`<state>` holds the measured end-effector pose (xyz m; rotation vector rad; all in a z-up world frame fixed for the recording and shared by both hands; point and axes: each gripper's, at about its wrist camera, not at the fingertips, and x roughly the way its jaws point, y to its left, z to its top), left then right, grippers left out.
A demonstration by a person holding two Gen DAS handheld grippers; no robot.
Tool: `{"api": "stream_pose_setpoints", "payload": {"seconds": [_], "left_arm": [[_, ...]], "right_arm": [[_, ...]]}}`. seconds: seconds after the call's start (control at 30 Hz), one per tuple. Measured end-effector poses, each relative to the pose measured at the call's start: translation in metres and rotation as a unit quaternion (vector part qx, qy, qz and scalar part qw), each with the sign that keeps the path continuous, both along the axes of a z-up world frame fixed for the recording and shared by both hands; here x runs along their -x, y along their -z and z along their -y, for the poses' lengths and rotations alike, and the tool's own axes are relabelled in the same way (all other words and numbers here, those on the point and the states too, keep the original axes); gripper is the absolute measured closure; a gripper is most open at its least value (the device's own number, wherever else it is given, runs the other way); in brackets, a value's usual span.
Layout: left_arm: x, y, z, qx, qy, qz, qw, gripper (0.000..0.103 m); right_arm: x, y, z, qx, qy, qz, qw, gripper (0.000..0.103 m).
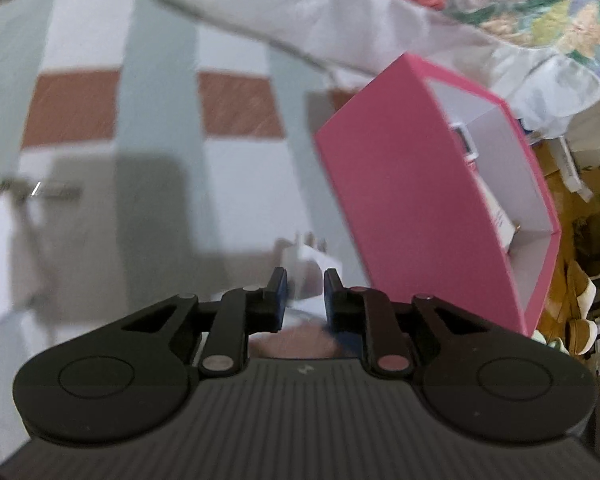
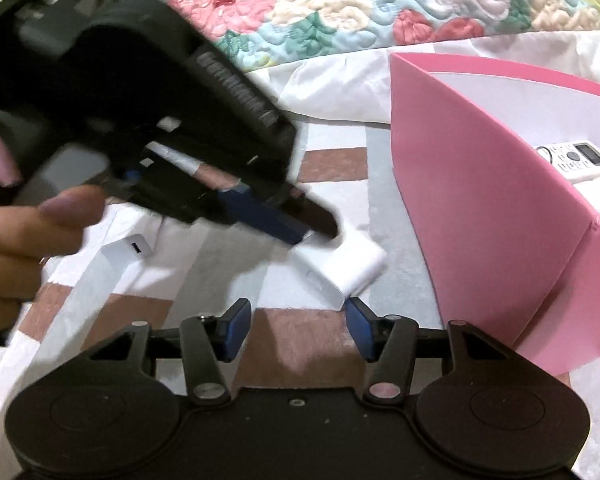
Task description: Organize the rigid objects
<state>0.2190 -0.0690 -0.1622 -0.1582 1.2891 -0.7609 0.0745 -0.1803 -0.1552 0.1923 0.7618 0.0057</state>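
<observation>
Placement into the pink box (image 2: pixel 496 208) is the step in hand. The left gripper (image 1: pixel 305 280) has its fingers narrowly parted around the white charger (image 2: pixel 340 268), which lies on the striped bedsheet (image 1: pixel 160 92) just left of the box; firm contact cannot be confirmed because the frames are blurred. The right gripper (image 2: pixel 298 324) hovers near the charger, jaws wide apart and empty. A second white adapter (image 2: pixel 126 250) lies further left. The box already contains a remote control (image 2: pixel 572 158). Recommended procedure: close squarely on the charger's flat sides, lift clear of the box wall, then lower it beside the remote without tipping the box.
</observation>
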Motion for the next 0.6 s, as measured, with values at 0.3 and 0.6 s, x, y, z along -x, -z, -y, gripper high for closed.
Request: {"api": "stream_pose_setpoints", "payload": {"seconds": [0.3, 0.6], "left_arm": [[0.031, 0.000, -0.030, -0.014, -0.053, -0.051, 0.9972, 0.080], [0.030, 0.013, -0.048, -0.018, -0.128, -0.047, 0.9905, 0.062]], "right_arm": [[0.001, -0.014, -0.019, 0.009, -0.072, -0.033, 0.997, 0.041], [-0.017, -0.001, -0.022, 0.037, -0.074, -0.033, 0.996, 0.035]]}}
